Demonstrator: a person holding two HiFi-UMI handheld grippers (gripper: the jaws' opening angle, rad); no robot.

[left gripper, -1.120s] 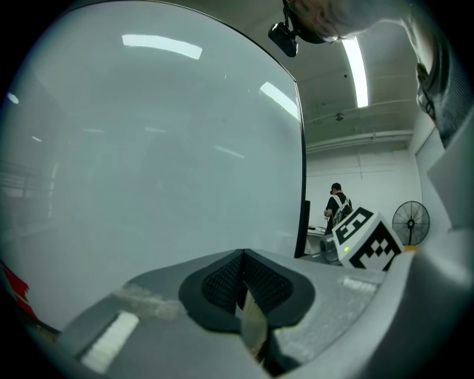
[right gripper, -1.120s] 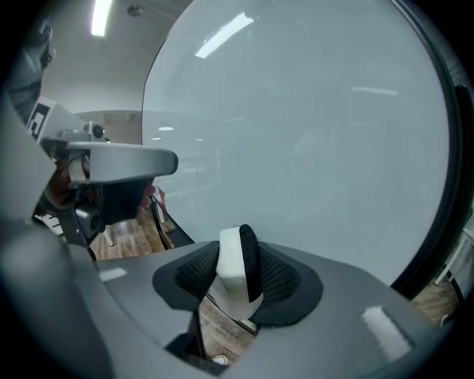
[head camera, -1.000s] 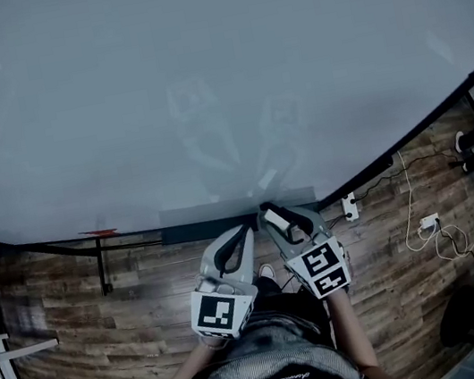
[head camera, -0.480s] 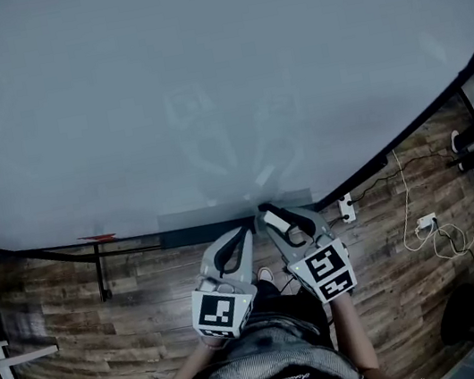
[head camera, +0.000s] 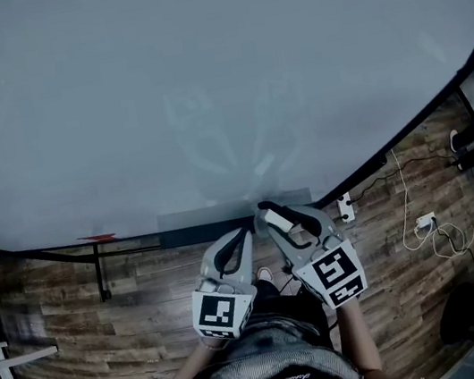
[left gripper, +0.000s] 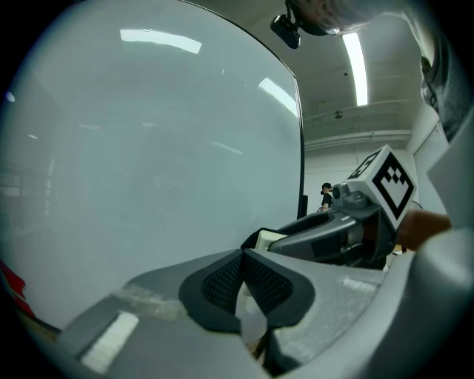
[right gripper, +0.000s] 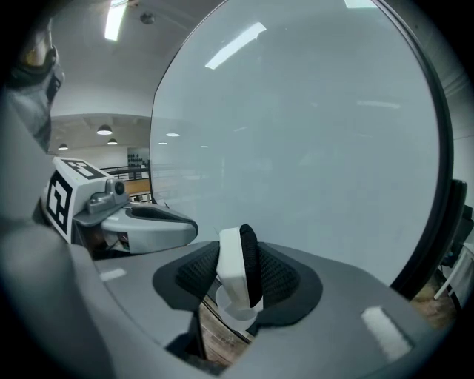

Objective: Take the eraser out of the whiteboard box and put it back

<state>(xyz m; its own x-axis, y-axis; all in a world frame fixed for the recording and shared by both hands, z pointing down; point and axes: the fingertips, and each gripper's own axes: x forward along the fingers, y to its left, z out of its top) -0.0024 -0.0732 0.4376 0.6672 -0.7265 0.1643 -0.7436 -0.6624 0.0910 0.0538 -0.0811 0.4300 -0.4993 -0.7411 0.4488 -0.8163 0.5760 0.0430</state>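
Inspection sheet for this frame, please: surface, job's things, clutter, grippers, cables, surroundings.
Surface: whiteboard, blank, reflections only.
Job's things: eraser, white body with black felt, held in front of the board; grey box along the board's lower edge.
Clutter: small red thing at the board's edge, too small to identify.
Grippers: right gripper shut on the eraser; left gripper shut, empty, close beside it.
Cables: white cables and a power strip on the floor.
Surroundings: wood floor; distant person.
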